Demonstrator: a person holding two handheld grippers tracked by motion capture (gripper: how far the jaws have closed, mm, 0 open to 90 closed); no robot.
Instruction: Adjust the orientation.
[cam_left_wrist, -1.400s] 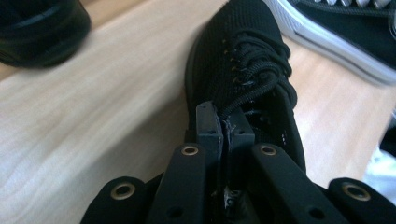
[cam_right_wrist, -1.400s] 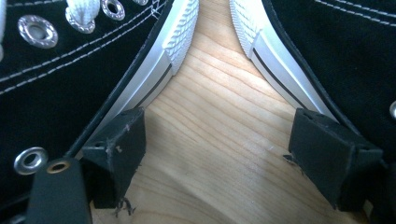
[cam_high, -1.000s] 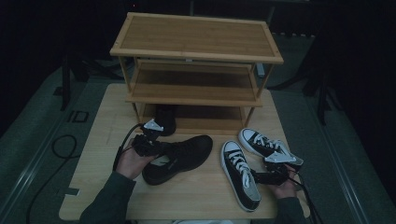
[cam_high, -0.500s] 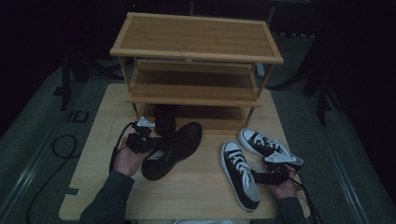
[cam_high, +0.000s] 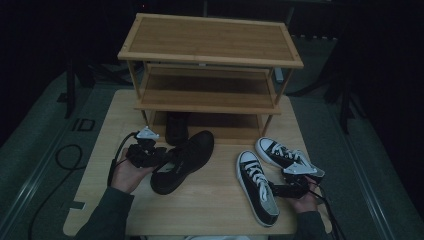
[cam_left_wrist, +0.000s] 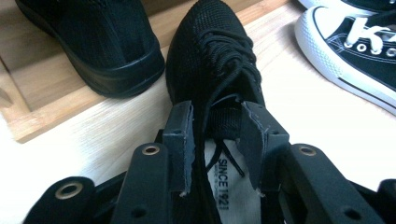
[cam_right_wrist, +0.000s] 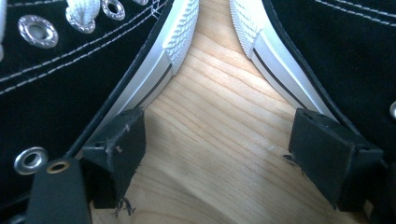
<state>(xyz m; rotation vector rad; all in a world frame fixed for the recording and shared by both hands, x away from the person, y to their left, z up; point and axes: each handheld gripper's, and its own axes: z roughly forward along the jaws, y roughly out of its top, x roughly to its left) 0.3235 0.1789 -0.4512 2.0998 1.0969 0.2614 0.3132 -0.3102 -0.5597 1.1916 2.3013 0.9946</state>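
The left hand-held gripper (cam_left_wrist: 215, 140) was clamped on the black shoe's (cam_high: 182, 161) tongue, just in front of the rack (cam_high: 210, 65). The right hand-held gripper (cam_right_wrist: 233, 158) sat apart between the sneakers (cam_high: 257, 185). Likely step: shelving; next, slide it beside its mate (cam_high: 177, 127).

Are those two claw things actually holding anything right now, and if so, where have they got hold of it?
The left gripper holds the black shoe by its tongue, at the opening. The right gripper is open between the two sneakers, holding nothing.
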